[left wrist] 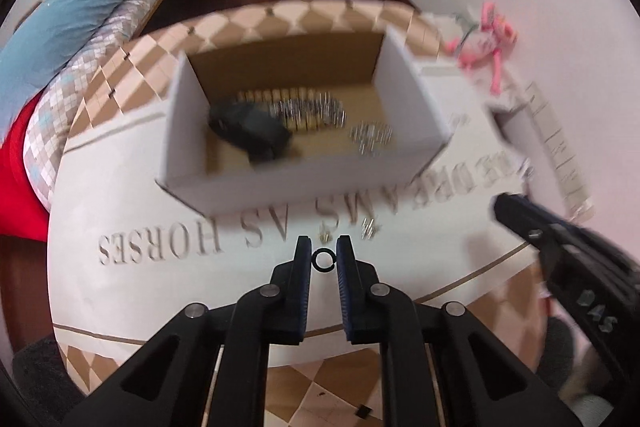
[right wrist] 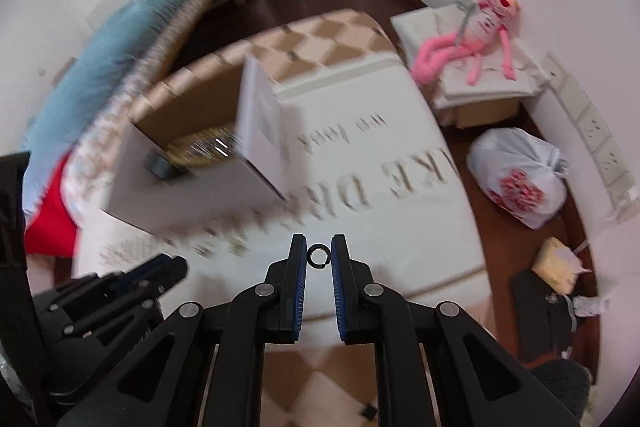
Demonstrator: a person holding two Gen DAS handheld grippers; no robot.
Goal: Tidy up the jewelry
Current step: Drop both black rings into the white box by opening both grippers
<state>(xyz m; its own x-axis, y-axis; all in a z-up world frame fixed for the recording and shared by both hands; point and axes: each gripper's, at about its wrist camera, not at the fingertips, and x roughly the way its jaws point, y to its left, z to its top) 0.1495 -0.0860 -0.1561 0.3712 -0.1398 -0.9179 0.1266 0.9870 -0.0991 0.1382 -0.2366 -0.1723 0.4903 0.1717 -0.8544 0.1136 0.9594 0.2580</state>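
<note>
With each gripper clenched on a small black ring, left gripper [left wrist: 323, 247] and right gripper [right wrist: 319, 245], I can carry both toward the box [left wrist: 224, 187].

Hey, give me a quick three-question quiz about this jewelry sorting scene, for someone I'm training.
1. True or false: each claw grips a small black ring.
2. Where do the loose silver pieces lie? A) only in the box B) in the box and on the cloth C) on the floor
3. What pink thing sits by the wall?

Key:
1. True: left claw, ring; right claw.
2. B: cardboard box, cloth.
3. A plush toy.
</note>
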